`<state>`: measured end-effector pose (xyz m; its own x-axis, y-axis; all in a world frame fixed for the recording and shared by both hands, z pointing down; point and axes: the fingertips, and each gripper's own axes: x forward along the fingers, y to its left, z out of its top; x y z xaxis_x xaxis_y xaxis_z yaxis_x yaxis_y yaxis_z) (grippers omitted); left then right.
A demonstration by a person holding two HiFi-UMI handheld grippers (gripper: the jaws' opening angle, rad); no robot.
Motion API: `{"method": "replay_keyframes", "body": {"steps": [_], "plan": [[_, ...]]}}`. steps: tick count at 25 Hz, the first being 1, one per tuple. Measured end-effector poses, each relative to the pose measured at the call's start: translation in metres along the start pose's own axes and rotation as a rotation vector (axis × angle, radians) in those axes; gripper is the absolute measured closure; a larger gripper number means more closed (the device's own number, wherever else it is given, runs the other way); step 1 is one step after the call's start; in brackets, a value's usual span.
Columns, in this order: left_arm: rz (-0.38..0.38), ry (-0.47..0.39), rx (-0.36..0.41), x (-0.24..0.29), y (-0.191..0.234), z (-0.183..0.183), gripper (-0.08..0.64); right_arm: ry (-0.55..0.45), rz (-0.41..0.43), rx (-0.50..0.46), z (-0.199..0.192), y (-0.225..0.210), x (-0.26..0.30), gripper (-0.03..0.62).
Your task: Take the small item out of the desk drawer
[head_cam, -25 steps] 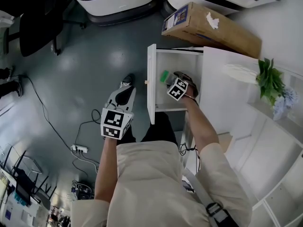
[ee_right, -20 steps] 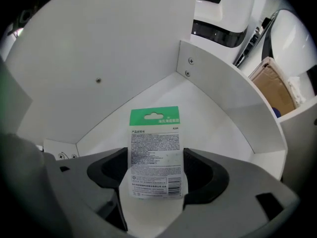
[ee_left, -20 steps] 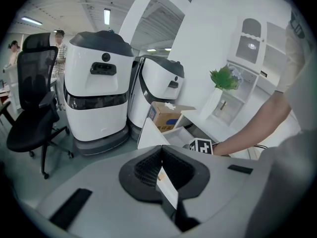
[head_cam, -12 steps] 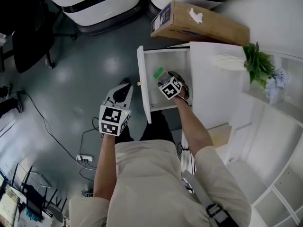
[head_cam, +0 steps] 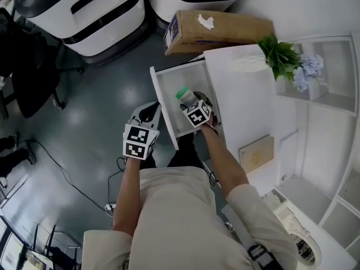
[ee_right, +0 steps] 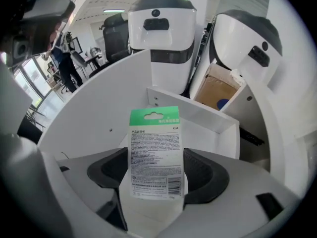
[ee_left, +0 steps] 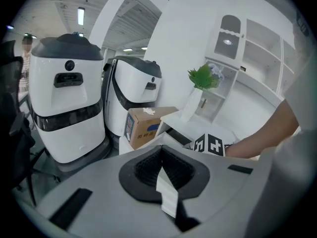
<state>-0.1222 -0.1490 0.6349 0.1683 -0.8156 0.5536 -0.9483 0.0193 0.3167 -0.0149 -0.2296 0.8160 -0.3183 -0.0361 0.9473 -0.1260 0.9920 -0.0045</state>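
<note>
Right gripper (head_cam: pixel 189 102) is clamped on the small packet (head_cam: pixel 183 93), and its own view shows it clearly: both dark pads squeeze the card's lower half, with the green header standing upright above them (ee_right: pixel 155 152). From the head view the packet sits over the open drawer (head_cam: pixel 163 107), between the drawer's tall front panel on one side and the edge of the white bench (head_cam: pixel 247 97) on the other. It's a narrow slot. The front panel is just beside the packet's green end, and the bench edge is right at the person's wrist.

Left gripper (head_cam: pixel 148 111) hangs outside the drawer, just beside the front panel's outer face. Its jaws are pressed together with nothing between them (ee_left: pixel 161 171).

There's plenty of room on that outer side, where the grey floor (head_cam: pixel 84 106) lies open and well apart from everything. The far end is tighter. A cardboard box (head_cam: pixel 219 30) lies just past the drawer's end wall, with two white machines (head_cam: pixel 84 10) behind it. On the bench's far corner a green plant (head_cam: pixel 278 54) stands well apart from the gripper.
</note>
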Motion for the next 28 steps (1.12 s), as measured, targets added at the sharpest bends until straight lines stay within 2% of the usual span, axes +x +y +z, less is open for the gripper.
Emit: {"method": "replay_keyframes", "body": {"steps": [13,24,28], "plan": [[-0.11,0.027,0.15,-0.002,-0.011,0.026,0.543,-0.275,-0.149,0.317,0.034,0.002,-0.091,0.227],[-0.208,0.045,0.264,-0.005,-0.021,0.027,0.543,-0.49,-0.269,0.537,0.041,-0.003,-0.15,0.227],[-0.237,0.056,0.303,-0.006,-0.029,0.026,0.543,-0.539,-0.299,0.577,0.038,0.004,-0.17,0.227]]}}
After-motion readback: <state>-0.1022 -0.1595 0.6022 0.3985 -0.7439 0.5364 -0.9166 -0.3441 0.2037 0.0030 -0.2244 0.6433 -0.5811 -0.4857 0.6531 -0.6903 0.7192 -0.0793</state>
